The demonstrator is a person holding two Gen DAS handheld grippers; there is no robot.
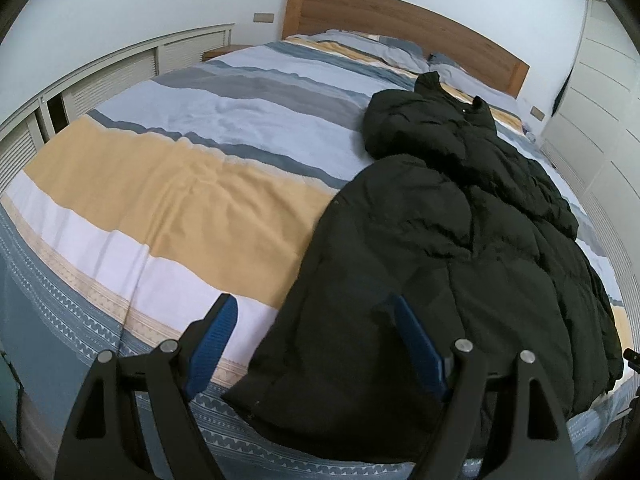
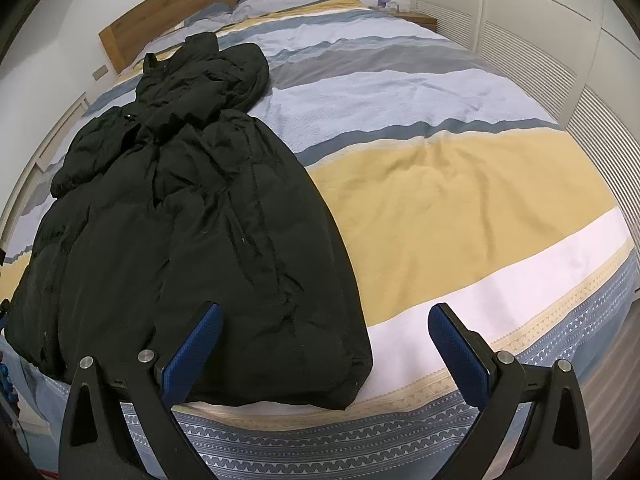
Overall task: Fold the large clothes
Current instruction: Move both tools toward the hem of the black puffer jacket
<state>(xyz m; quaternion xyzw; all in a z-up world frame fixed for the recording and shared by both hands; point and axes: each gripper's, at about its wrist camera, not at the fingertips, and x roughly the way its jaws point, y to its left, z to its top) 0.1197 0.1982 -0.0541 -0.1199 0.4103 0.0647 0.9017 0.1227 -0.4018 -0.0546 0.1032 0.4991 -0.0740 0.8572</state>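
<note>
A long black padded coat (image 1: 452, 236) lies lengthwise on the striped bed, collar toward the headboard, hem at the foot edge. It also shows in the right wrist view (image 2: 192, 216). My left gripper (image 1: 314, 312) is open and empty, hovering above the coat's hem and its left bottom corner. My right gripper (image 2: 326, 316) is open and empty, above the hem's right bottom corner. Blue pads (image 1: 214, 340) face each other with a wide gap.
The bed (image 2: 460, 184) has a blue, grey, yellow and white striped cover, with pillows (image 1: 360, 46) by a wooden headboard (image 1: 400, 12). White slatted cabinets (image 1: 80, 92) line one side, a white wardrobe (image 1: 600, 100) the other. A small nightstand (image 2: 416, 18) stands beside the headboard.
</note>
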